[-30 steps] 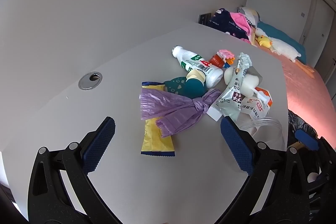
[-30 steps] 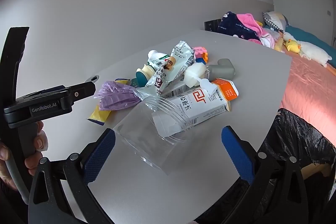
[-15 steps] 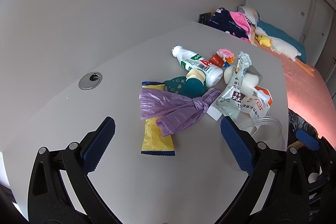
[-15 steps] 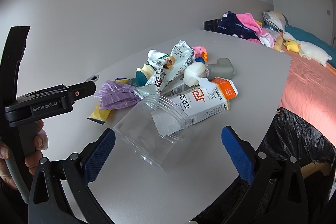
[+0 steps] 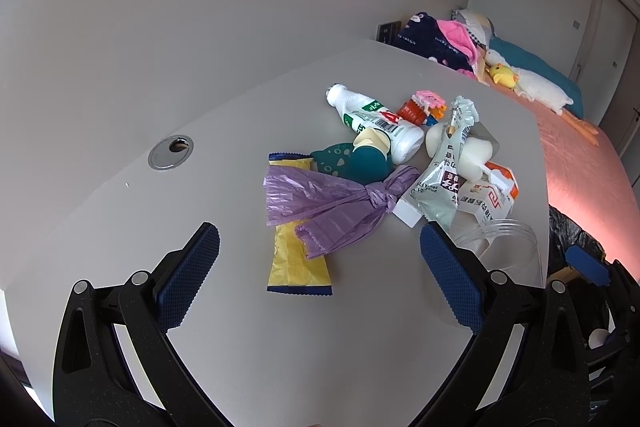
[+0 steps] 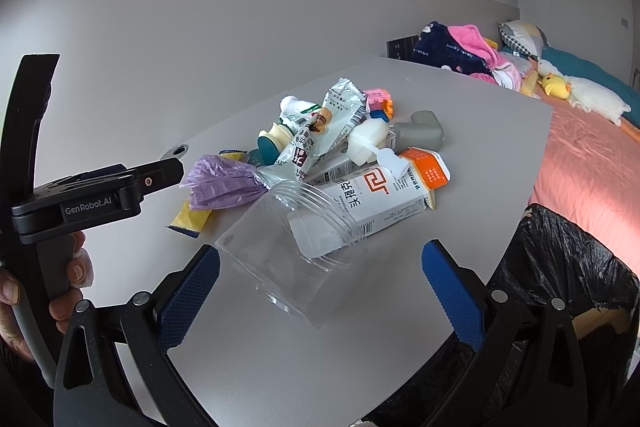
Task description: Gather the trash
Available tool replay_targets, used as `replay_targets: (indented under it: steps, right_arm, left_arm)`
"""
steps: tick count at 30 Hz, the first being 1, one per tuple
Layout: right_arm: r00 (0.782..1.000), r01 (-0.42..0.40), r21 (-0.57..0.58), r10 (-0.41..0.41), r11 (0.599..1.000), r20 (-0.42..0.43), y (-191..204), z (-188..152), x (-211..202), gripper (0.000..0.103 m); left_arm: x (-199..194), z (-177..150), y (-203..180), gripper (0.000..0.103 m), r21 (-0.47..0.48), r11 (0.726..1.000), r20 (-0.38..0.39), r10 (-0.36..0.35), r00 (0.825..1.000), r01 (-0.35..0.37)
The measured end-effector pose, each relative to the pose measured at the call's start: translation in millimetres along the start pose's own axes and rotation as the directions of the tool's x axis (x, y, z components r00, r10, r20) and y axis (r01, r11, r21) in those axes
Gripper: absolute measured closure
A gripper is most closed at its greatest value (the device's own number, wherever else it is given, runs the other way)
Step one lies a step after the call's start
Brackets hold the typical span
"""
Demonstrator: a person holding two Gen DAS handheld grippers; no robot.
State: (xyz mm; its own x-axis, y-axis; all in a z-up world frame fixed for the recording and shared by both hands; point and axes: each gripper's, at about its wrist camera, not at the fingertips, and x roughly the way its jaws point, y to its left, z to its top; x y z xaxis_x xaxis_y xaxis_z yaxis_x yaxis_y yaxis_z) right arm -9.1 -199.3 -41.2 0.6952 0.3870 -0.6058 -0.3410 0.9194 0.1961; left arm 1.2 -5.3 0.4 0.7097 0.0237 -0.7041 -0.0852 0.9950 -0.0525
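While lying sideways, clear jar [image 6: 294, 247], mouth facing carton [image 6: 384, 195], right tongs [image 6: 320, 275] spread

The yellow wrapper [image 5: 298, 259] lies half under the knotted purple bag [image 5: 336, 203] at frame centre. In the right wrist view the clear jar [image 6: 296, 247] covers the near end of the white carton [image 6: 384, 199]. The black trash bag [image 6: 568, 267], lower right, is cut by the frame edge. The hand [image 6: 60, 291] at lower left is partly out of frame.

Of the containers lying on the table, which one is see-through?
The clear plastic jar, on its side nearest the right gripper. The white bottle and the carton are opaque.
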Motion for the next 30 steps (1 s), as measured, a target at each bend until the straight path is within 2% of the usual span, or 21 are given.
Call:
replay_targets:
  steps: [26,30]
  right_arm:
    - [1.0,-0.001,-0.002,0.001,1.0,-0.018,-4.2,-1.8,-0.8,0.002]
    - [1.0,-0.009,-0.043,0.008,0.999,-0.012,-1.8,-1.5,3.9,0.002]
  left_arm:
    - [-0.6,-2.4,-5.4,0.006,0.012,1.0,-0.004,-0.002,1.0,0.002]
    - [3.3,-3.3,-3.8,0.006,0.009,1.0,-0.017,-0.005,1.0,0.005]
